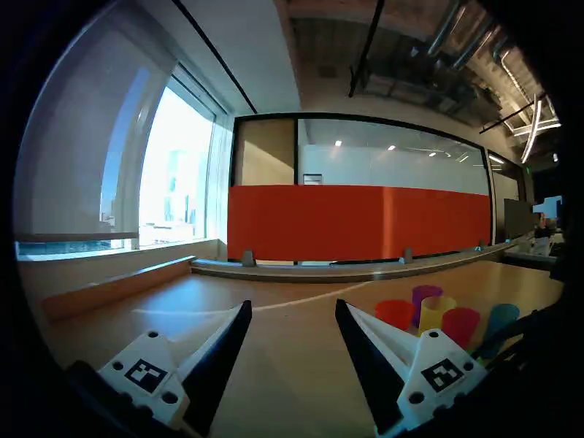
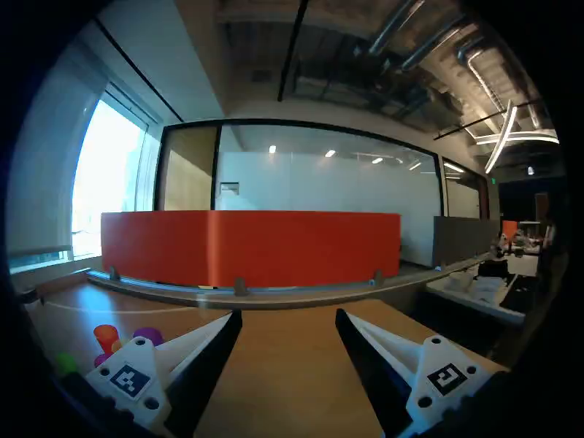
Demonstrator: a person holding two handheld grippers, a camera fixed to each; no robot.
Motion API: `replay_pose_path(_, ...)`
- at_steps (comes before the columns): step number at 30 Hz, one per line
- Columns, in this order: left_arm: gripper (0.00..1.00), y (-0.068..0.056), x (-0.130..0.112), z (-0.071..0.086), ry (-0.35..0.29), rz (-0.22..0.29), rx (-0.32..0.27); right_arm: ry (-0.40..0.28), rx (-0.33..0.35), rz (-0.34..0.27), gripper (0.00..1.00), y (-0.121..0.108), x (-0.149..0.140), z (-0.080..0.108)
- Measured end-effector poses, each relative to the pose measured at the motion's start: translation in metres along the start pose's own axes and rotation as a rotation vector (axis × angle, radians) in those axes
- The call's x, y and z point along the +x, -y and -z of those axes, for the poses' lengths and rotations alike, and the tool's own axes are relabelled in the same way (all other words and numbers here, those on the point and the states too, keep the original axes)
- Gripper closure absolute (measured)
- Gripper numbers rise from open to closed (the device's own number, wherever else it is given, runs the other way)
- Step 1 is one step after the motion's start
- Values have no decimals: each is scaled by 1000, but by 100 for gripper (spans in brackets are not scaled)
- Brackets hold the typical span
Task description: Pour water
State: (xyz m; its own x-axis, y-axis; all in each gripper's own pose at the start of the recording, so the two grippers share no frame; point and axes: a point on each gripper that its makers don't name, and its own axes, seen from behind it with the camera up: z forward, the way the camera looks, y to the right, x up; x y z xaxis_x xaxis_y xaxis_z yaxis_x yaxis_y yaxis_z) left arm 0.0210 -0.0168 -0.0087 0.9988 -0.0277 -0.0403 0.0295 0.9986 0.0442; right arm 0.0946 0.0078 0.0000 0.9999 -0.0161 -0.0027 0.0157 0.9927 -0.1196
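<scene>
L gripper point(image 1: 292, 302), R gripper point(image 2: 288, 312), both spread, 5 cups point(image 1: 436, 312) on table point(image 1: 292, 387)

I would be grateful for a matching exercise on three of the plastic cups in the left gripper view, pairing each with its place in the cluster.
Things:
1. orange plastic cup
2. purple plastic cup
3. teal plastic cup

Places in the cluster:
A. farthest right
B. farthest left
C. at the back

Pairs: 1-B, 2-C, 3-A.

both grippers point(image 1: 292, 310) point(image 2: 288, 317) open, level, empty
</scene>
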Motion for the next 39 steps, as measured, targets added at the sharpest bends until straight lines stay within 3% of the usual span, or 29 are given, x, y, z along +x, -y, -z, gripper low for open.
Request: replay_pose_path(39,16,-3,-19,-8,46,-21,1,-3,10,-20,1,-5,-2,6)
